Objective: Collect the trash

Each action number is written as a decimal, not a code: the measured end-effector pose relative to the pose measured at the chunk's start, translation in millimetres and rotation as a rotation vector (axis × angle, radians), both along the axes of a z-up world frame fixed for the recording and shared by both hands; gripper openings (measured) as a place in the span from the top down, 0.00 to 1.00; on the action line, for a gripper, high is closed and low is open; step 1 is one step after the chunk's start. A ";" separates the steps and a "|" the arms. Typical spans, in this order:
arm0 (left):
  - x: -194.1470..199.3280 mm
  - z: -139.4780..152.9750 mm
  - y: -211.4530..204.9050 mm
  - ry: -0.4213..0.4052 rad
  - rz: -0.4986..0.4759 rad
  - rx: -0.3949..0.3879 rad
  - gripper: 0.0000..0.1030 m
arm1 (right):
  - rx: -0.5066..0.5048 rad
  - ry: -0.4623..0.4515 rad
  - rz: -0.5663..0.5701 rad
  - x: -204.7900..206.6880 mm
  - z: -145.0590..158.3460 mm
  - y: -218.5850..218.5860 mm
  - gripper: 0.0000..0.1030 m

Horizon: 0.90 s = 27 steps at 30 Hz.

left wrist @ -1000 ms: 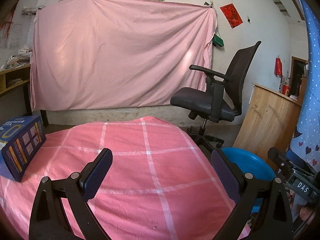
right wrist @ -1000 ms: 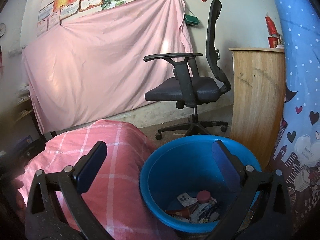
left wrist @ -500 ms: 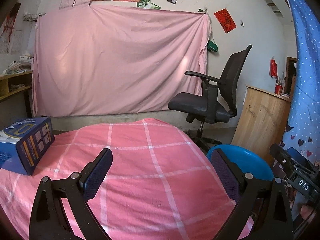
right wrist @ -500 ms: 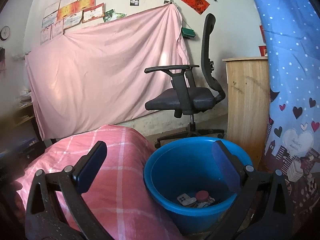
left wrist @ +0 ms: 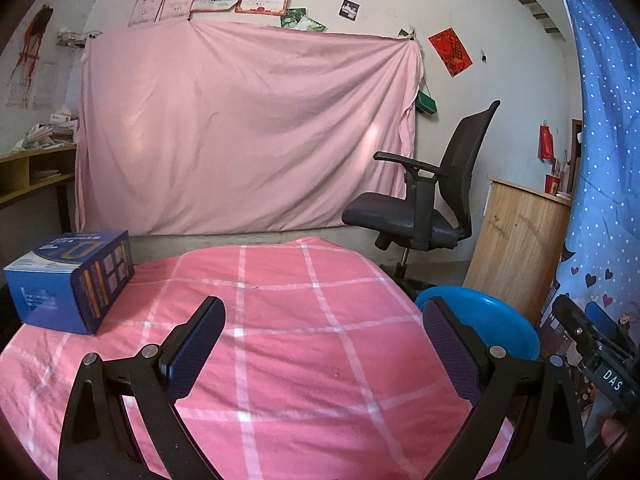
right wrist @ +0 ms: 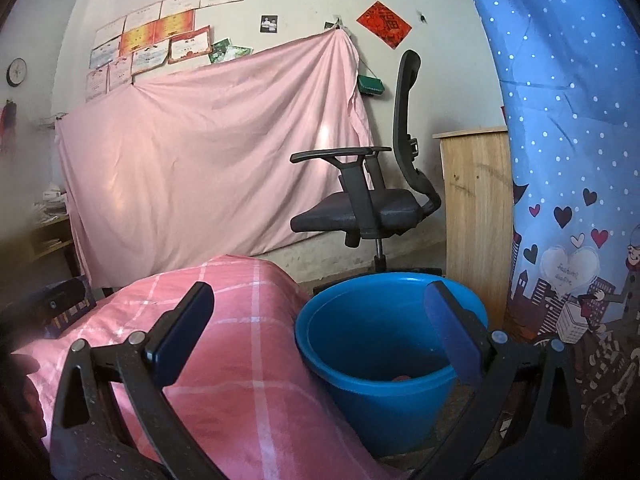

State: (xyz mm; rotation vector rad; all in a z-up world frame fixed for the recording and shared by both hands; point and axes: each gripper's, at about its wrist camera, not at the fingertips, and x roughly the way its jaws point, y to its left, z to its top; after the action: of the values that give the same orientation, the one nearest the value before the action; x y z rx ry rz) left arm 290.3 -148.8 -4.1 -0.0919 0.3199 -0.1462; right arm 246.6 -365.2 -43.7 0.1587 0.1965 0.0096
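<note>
So we've got both grippers up over the pink checked cloth [left wrist: 280, 320] that covers the table. Our left gripper [left wrist: 324, 340] has its jaws spread wide with nothing between them, just hanging above the middle of the cloth. The right gripper [right wrist: 320, 328] is the same deal, jaws wide apart and empty, sitting over the cloth's right edge with its right finger lined up in front of the blue bucket [right wrist: 360, 360]. That bucket stands on the floor just beside the right edge of the cloth, and we can only make out a bit of something reddish [right wrist: 402, 378] down at the bottom, too hidden by the rim to say what. From the left view the bucket [left wrist: 488, 320] peeks out past the cloth's right side. A blue box [left wrist: 72, 280] sits near the cloth's far left corner. Behind it all there's a black office chair [right wrist: 372, 200], a wooden cabinet [right wrist: 476, 216] and a pink sheet [left wrist: 240, 132] on the wall
</note>
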 end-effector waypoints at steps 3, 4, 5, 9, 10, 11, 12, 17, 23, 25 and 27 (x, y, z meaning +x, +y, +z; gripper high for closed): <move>-7.6 -1.0 1.8 -0.003 -0.002 0.008 0.06 | -0.007 -0.008 -0.005 -9.9 -1.2 3.6 0.00; -9.9 -1.6 2.8 -0.004 -0.001 0.011 0.06 | -0.007 -0.010 -0.007 -12.0 -1.0 5.0 0.00; -12.3 -2.1 3.5 -0.006 -0.001 0.013 0.06 | -0.007 -0.013 -0.008 -15.4 -0.9 6.3 0.00; -23.0 -5.7 7.5 -0.011 0.001 0.019 0.06 | -0.014 -0.010 -0.004 -26.5 -2.2 14.5 0.00; -25.4 -6.7 8.6 -0.011 0.002 0.020 0.06 | -0.016 -0.009 0.000 -28.3 -2.1 15.9 0.00; -28.1 -7.5 10.2 -0.009 0.003 0.020 0.06 | -0.018 -0.008 0.005 -31.2 -2.1 18.5 0.00; -30.7 -8.2 11.2 -0.008 0.004 0.018 0.06 | -0.022 -0.006 0.008 -34.1 -2.3 21.4 0.00; -44.2 -9.0 20.4 -0.014 0.010 0.009 0.06 | -0.026 -0.005 0.008 -49.1 -2.2 32.9 0.00; -62.7 -7.8 31.6 -0.024 0.026 0.000 0.06 | -0.039 -0.004 0.008 -65.4 0.8 46.8 0.00; -68.3 -8.0 34.4 -0.024 0.029 0.000 0.06 | -0.042 -0.004 0.009 -70.5 1.3 51.3 0.00; -73.8 -7.7 37.2 -0.024 0.027 0.001 0.06 | -0.042 -0.003 0.008 -77.5 1.4 55.0 0.00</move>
State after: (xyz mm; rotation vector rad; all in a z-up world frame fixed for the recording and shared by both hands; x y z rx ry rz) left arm 216.6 -111.6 -11.8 -0.0938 0.2951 -0.1206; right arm 169.1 -310.2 -42.3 0.1158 0.1945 0.0139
